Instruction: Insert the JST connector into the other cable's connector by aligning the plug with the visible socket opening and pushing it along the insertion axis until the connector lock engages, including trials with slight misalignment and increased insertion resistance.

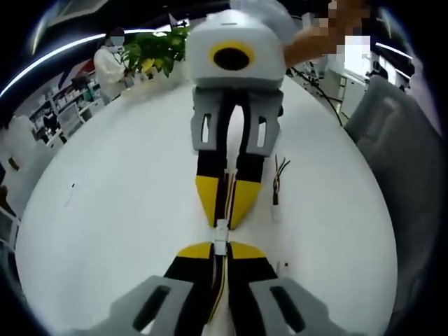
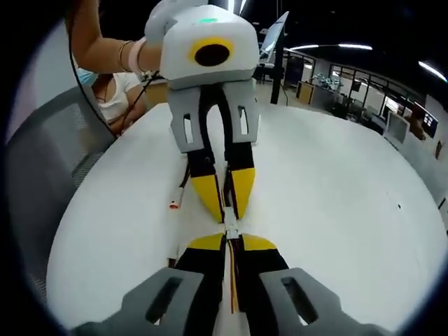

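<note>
Now both claws, left (image 1: 220, 246) and right (image 2: 231, 241), are clamped on their cables, tips facing; plug (image 1: 220, 244) and socket (image 1: 222, 225) touch nose to nose above the worktop (image 1: 126, 196). Their long axes look collinear, so push straight along that line.

Lock state of the mated white connectors (image 1: 221, 236) too small to tell; seam between plug and socket blurred. Cable wires (image 1: 219, 283) mostly hidden between the jaws of the left gripper (image 1: 221, 246). In the right gripper view, wires (image 2: 232, 276) likewise pinched from sight inside the right gripper (image 2: 232, 240). Spare cable (image 1: 278, 183) tiny, its connector end unreadable. Potted plant (image 1: 155, 50) blurred. Grey chair (image 2: 42, 182) cut off by the edge.
</note>
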Tool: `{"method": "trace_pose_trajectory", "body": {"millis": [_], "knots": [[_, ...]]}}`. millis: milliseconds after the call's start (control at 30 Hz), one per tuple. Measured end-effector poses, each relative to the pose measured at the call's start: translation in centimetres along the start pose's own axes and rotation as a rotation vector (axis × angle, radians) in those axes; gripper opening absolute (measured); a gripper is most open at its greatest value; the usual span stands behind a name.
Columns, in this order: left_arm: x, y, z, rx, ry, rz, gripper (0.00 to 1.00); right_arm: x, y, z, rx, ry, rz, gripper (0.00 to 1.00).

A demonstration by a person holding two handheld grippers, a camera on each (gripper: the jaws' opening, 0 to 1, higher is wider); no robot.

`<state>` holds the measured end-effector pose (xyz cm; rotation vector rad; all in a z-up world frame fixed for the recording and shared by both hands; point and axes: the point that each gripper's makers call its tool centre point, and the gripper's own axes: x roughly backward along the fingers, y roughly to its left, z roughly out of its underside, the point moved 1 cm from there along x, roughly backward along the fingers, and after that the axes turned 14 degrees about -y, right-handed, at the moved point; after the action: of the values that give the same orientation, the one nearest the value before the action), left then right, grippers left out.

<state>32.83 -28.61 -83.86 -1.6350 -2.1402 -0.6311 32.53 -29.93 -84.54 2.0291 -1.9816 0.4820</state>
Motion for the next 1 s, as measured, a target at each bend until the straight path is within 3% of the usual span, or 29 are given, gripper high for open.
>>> {"method": "trace_pose_trajectory", "body": {"millis": [133, 233, 600, 733, 1000], "knots": [[0.01, -0.08, -0.07, 0.006, -0.003, -0.006, 0.00, 0.00, -0.03, 0.01, -0.008, -0.008, 0.006, 0.04], [-0.01, -0.14, -0.22, -0.036, 0.007, -0.007, 0.01, -0.01, -0.11, 0.04, -0.028, -0.011, 0.020, 0.04], [-0.06, 0.14, -0.17, 0.027, -0.010, -0.057, 0.10, 0.02, -0.13, 0.12, -0.038, -0.034, 0.037, 0.06], [0.14, 0.39, -0.12, 0.019, -0.041, -0.096, 0.15, 0.25, -0.34, 0.15, -0.052, -0.050, 0.059, 0.10], [0.28, 0.21, 0.20, 0.049, -0.097, -0.129, 0.13, 0.60, -0.38, 0.39, -0.080, -0.086, 0.088, 0.16]]}}
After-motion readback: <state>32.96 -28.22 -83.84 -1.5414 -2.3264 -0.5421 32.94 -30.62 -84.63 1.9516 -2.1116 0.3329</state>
